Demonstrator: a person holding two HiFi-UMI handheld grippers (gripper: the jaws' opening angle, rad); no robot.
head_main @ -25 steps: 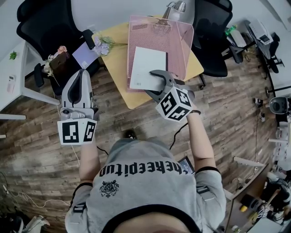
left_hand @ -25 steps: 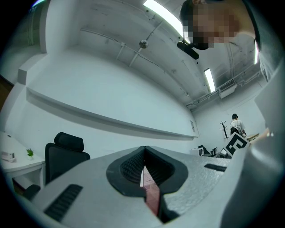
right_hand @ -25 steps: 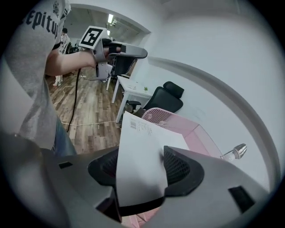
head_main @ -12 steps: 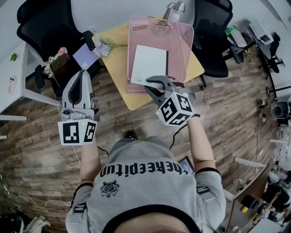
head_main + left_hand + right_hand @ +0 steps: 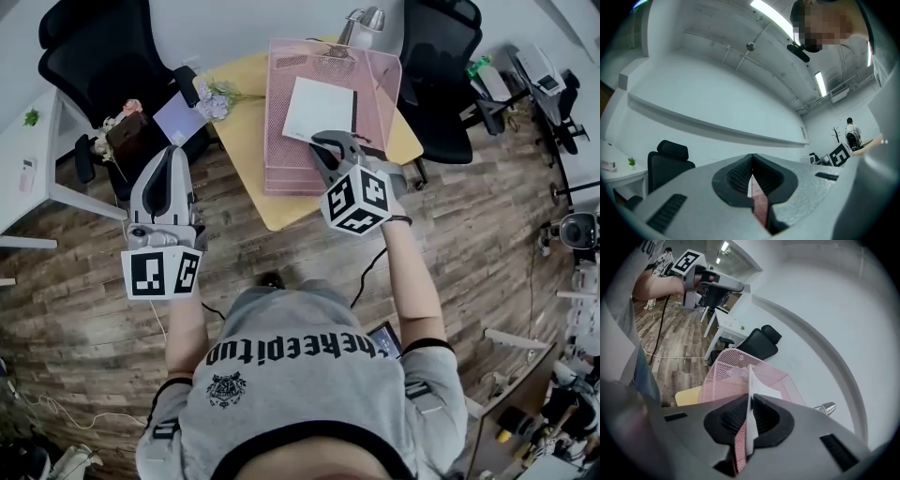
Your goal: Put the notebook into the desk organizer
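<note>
Although the notebook (image 5: 319, 108) is already at the desk organizer (image 5: 281, 141), the task reads as unfinished; items follow, nearest first.

1. Left gripper (image 5: 172, 155): over the wood floor, well apart from the table (image 5: 239, 141). Jaws together, nothing between them. It has no part in the work at present.
2. Right gripper (image 5: 323, 141): above the organizer's near half. Jaws closing, with the pads pressed on the notebook's near edge; the notebook stands edge-on between them in the right gripper view.
3. Notebook: white and tilted, inside the organizer's outline toward its far end. Whether its far edge rests on the pink mesh cannot be told.
4. Organizer: on the yellow table, with a lamp (image 5: 366, 17) beyond.

Done, as judged: notebook brought to the organizer. Left: lay it flat in the tray, release, withdraw.
</note>
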